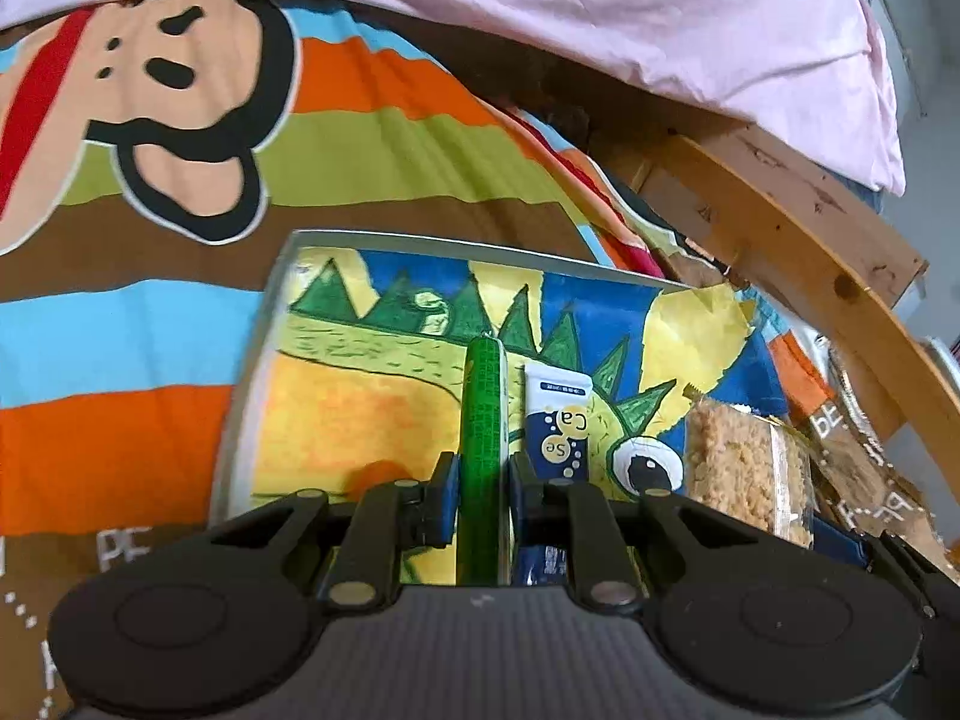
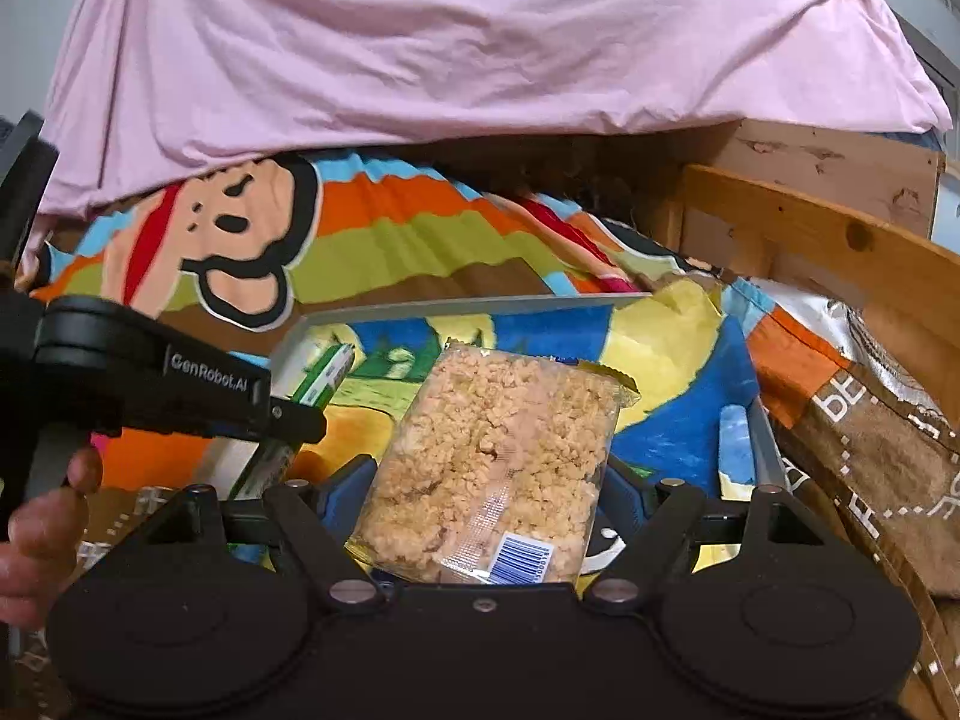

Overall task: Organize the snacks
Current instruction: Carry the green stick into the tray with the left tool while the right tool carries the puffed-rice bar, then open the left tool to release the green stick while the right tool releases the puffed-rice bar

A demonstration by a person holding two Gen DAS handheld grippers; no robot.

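Green stick [image 1: 483,456] clamped in left gripper [image 1: 480,480] — over tray [image 1: 252,360]

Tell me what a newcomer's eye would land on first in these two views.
Most likely the bright dinosaur-painted tray lying on the striped monkey-print blanket, below a pink sheet. Next, the two held snacks: the left gripper pinches a slim green stick pack over the tray, and the right gripper holds a clear bag of crumbly puffed-rice cake just to its right.

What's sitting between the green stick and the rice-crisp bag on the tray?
In the left wrist view, a blue-and-white tube lies between the green stick and the bag of rice crisps, on the tray.
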